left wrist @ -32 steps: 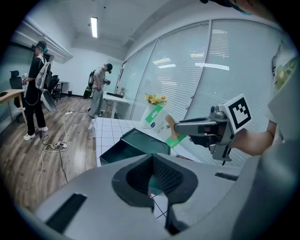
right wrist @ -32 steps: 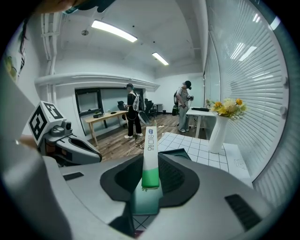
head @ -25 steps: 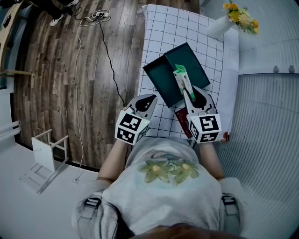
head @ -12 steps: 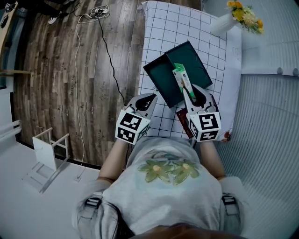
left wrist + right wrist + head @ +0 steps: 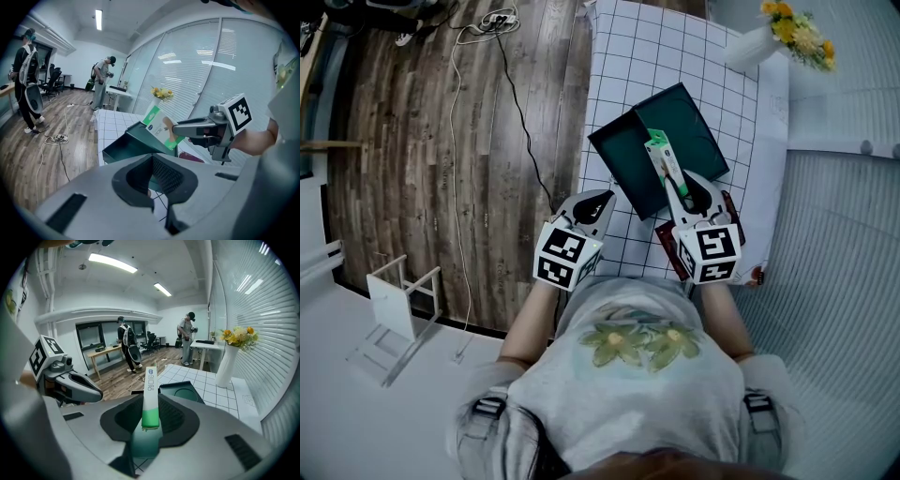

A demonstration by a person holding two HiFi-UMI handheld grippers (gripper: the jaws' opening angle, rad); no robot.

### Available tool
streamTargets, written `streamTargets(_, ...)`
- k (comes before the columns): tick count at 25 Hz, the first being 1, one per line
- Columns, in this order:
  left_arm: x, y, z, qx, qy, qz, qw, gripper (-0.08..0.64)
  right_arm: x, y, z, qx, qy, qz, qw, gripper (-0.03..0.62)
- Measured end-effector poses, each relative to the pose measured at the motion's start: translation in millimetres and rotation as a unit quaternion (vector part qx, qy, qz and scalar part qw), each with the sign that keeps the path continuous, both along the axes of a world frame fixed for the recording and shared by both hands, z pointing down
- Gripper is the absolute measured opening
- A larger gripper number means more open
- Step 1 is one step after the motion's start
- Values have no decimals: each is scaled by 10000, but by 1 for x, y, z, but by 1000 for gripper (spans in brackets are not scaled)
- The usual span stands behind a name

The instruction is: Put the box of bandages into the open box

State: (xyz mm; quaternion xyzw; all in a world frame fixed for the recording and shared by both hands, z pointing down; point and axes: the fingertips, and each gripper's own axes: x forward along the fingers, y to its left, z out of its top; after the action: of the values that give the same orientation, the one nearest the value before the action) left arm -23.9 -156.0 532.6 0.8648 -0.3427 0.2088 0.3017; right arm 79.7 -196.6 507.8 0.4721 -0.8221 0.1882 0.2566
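Observation:
A dark green open box (image 5: 689, 131) lies on the white gridded tablecloth, seen also in the left gripper view (image 5: 123, 149) and the right gripper view (image 5: 183, 393). My right gripper (image 5: 678, 190) is shut on the white and green box of bandages (image 5: 662, 159), which stands on edge over the open box's near side. That bandage box (image 5: 150, 387) runs up between the right gripper's jaws (image 5: 150, 420). My left gripper (image 5: 602, 201) hovers at the table's left edge, beside the open box, shut with nothing in it (image 5: 157, 178). From there I see the right gripper (image 5: 180, 131) holding the bandage box (image 5: 158, 126).
A dark red flat object (image 5: 667, 244) lies under the right gripper. A white vase of yellow flowers (image 5: 748, 47) stands at the table's far right. Wooden floor with a cable (image 5: 459, 141) and a white stool (image 5: 398, 300) lie left. People (image 5: 26, 79) stand far off.
Both grippers have sunk slightly toward the table. The bandage box stays gripped over the open box.

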Motion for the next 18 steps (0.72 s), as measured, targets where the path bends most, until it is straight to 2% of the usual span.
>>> streamTargets(18, 7, 2, 9, -131, -7, 42, 9999, 5, -5, -4, 28, -200, 42, -82, 9998, 91)
